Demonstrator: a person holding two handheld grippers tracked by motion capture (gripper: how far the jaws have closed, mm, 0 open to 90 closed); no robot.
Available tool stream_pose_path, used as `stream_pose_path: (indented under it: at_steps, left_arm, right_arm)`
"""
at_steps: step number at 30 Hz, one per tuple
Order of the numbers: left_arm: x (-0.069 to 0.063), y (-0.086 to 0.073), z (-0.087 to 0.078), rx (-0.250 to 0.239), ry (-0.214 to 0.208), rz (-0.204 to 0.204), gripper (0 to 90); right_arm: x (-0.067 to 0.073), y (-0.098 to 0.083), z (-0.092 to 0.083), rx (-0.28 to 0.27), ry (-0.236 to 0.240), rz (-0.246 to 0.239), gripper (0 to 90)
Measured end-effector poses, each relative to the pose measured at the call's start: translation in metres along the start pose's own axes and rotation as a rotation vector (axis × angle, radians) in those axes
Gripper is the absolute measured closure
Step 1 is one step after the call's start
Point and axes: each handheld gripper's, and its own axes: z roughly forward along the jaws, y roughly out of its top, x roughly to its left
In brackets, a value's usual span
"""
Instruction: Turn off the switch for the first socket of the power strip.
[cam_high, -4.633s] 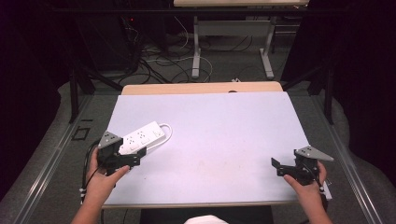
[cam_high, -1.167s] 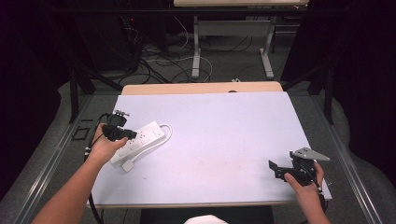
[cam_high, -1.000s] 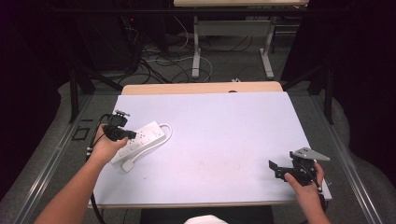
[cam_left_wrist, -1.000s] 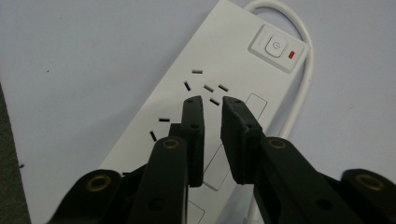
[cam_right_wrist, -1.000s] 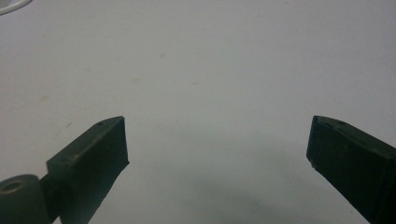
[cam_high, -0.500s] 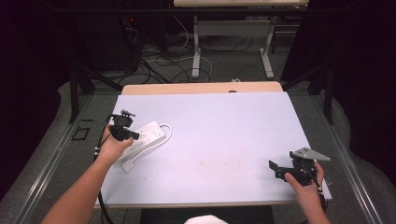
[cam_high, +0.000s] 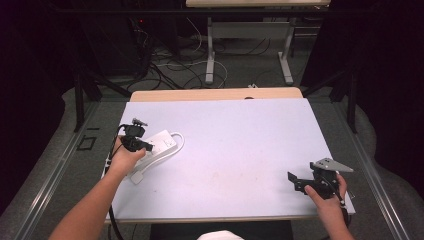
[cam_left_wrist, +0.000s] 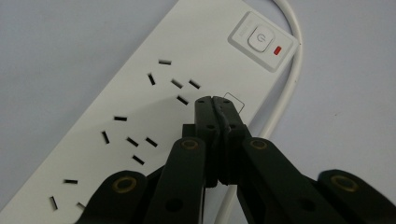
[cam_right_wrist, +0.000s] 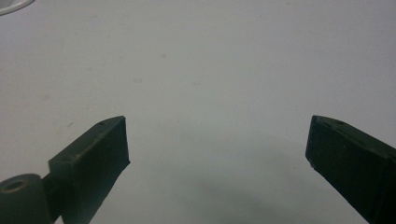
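A white power strip (cam_high: 156, 148) lies at the left of the table, its cord (cam_high: 176, 147) looping round its far end. In the left gripper view its sockets run diagonally, with a white switch and red light (cam_left_wrist: 262, 39) at the top right. My left gripper (cam_left_wrist: 215, 103) is shut with nothing between its jaws, its tips just above the strip's face near the switch end. In the high view this left gripper (cam_high: 146, 145) hangs over the strip. My right gripper (cam_high: 293, 181) rests near the table's front right corner, open; its jaws stand wide over bare table (cam_right_wrist: 210, 79).
The white table top (cam_high: 240, 135) sits on a wooden desk whose far edge (cam_high: 215, 94) shows behind it. Beyond stand table legs and loose cables on the floor (cam_high: 200, 60). A metal rail (cam_high: 55, 170) runs along the left side.
My left gripper has moved from the table's front left up over the power strip and then a little right along it. The right gripper has stayed put.
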Motion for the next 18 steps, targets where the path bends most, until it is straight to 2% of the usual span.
stream_pose_path:
  at_steps: [6, 12, 18]
  left_arm:
    - [-0.0017, -0.0008, 0.0024, 0.007, -0.017, -0.01, 90.0]
    - [-0.0048, -0.0019, 0.0077, 0.031, -0.003, 0.006, 90.0]
    - [-0.0054, -0.0027, 0.0093, 0.013, -0.01, 0.0, 90.0]
  right_arm:
    - [0.0003, 0.0002, -0.0003, 0.002, -0.002, -0.002, 5.5]
    - [0.0003, 0.0002, -0.0001, -0.002, 0.002, -0.004, 5.6]
    - [0.0003, 0.0002, -0.0004, 0.003, 0.0, -0.002, 5.6]
